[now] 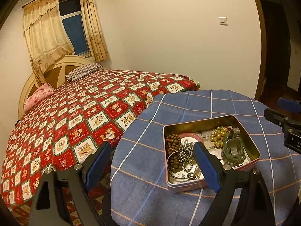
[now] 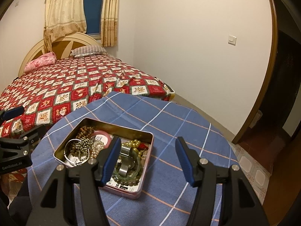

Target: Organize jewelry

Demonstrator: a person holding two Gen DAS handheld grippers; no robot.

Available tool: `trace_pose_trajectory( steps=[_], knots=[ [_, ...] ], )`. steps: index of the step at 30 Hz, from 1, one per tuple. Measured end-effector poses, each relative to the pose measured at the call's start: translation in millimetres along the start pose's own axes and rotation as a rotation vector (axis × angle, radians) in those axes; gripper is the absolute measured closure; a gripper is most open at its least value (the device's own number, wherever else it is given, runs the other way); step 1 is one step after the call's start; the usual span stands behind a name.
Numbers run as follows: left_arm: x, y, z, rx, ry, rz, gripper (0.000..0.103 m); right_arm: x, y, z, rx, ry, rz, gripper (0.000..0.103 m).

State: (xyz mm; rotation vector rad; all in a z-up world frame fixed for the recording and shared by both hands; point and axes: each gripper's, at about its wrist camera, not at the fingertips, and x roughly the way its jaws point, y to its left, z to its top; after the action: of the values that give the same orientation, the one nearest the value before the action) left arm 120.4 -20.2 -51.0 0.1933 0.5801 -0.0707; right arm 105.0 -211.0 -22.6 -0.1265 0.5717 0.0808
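An open pink tin (image 1: 188,125) sits on a round table under a blue checked cloth (image 1: 143,169). Inside lie brown wooden beads (image 1: 172,143), a metallic bead cluster (image 1: 186,152), golden pearls (image 1: 219,134), a green jade bangle (image 1: 228,150) and a silver band (image 1: 235,131). My left gripper (image 1: 152,146) hangs open and empty over the tin's left edge. In the right wrist view the tin (image 2: 131,130) lies left of centre, and my right gripper (image 2: 148,141) stands open and empty above its right end, near the green bangle (image 2: 137,167).
A bed with a red patterned quilt (image 1: 75,116) presses against the table's far left side. A dark doorway (image 2: 282,94) and tiled floor (image 2: 252,165) lie to the right. Bare blue cloth (image 2: 178,128) surrounds the tin.
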Motion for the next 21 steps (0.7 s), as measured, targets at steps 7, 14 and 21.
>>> trace_pose_trajectory(
  steps=[7,14,21],
  knots=[
    [0.2,-0.6,-0.7,0.001,-0.001,-0.001,0.014,-1.1,0.1,0.0,-0.002,-0.002,0.000,0.041],
    [1.2,-2.2,-0.5,0.008,-0.002,-0.001,0.014,-1.0,0.2,-0.2,-0.005,-0.001,0.001,0.040],
    [0.7,-3.4,0.1,0.009,-0.004,0.001,0.014,-0.6,0.7,-0.1,-0.006,-0.001,0.003,0.040]
  ],
)
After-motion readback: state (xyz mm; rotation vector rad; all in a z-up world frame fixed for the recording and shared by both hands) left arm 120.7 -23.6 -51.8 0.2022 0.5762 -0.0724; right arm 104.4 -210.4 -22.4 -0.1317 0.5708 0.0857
